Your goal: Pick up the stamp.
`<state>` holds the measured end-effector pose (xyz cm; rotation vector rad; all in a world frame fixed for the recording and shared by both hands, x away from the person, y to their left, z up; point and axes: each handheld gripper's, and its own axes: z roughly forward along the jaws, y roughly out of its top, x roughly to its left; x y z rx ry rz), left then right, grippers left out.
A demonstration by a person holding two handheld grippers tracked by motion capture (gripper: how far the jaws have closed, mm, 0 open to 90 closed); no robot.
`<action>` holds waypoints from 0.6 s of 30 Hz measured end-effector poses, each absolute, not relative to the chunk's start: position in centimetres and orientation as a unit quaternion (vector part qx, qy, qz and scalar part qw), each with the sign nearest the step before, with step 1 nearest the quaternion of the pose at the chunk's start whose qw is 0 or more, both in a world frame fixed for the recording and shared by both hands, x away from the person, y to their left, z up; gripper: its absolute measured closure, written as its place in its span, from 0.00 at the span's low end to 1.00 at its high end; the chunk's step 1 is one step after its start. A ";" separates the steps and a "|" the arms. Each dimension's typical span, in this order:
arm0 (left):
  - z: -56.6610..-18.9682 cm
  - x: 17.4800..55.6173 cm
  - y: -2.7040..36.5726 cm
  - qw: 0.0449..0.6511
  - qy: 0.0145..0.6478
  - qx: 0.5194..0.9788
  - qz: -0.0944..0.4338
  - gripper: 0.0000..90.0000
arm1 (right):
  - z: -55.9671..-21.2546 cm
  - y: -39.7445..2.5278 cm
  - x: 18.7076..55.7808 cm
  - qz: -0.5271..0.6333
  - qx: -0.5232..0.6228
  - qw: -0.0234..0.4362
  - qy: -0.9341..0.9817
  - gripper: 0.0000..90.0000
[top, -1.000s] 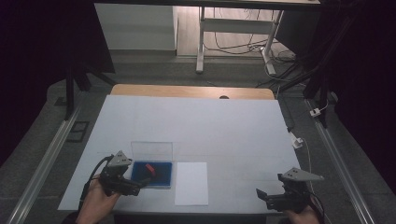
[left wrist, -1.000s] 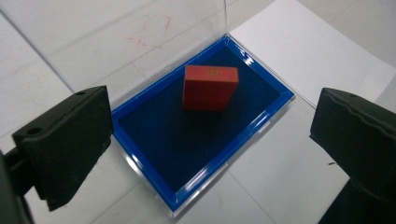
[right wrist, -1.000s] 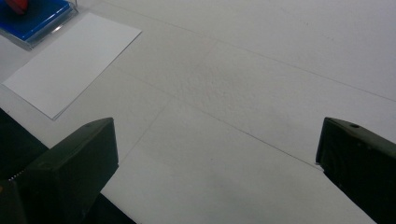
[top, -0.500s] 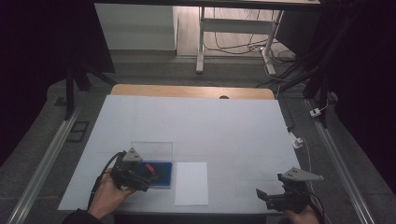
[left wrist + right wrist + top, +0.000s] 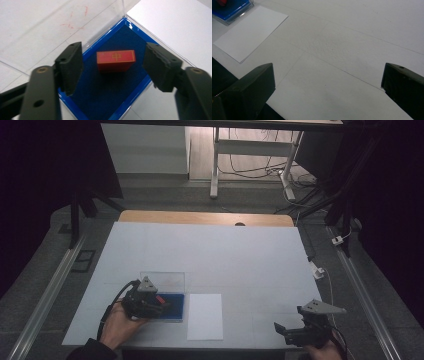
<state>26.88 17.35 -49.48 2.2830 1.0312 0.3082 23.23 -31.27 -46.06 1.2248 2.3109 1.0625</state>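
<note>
Red block (image 5: 116, 60) with a gold mark on top sits on the blue felt base of a clear case (image 5: 105, 100), centre of the left gripper view, case lid standing upright behind it. My left claw (image 5: 117, 67) has its jaws spread wide, one on each side of the block, neither touching it. In the high view the left claw (image 5: 161, 302) is at lower left of the frame, right over the blue case (image 5: 175, 306).

Change: a second ago that claw was back at the case's left edge with the block visible beside it; half a second ago it had moved in; now it hangs directly over the block, jaws straddling it. I read that as approach done, grasp not yet made. Next step in my judgement is a short drop and close on the block's two long sides; the block sits slightly off-square to the jaws, so a small twist may help.

Right claw (image 5: 290, 330) is parked at lower right of the high view, same spot as before, jaws wide and nothing between them. Its own view shows bare white worktop (image 5: 352, 50) with a white paper sheet (image 5: 249, 32) at upper left and a corner of the blue case (image 5: 232, 8) beyond it. In the high view the sheet (image 5: 205, 316) lies just beside the case, to its right.
</note>
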 end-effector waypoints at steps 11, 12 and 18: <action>-49.3 27.0 17.3 0.301 0.388 0.864 0.110 0.60 | -46.1 -31.3 23.2 0.370 0.427 0.160 0.809 0.00; -49.2 26.9 17.2 0.299 0.389 0.864 0.111 0.64 | -46.1 -31.2 23.2 0.370 0.427 0.160 0.810 0.00; -49.2 26.9 17.2 0.295 0.391 0.865 0.110 0.65 | -46.1 -31.2 23.2 0.370 0.426 0.160 0.810 0.00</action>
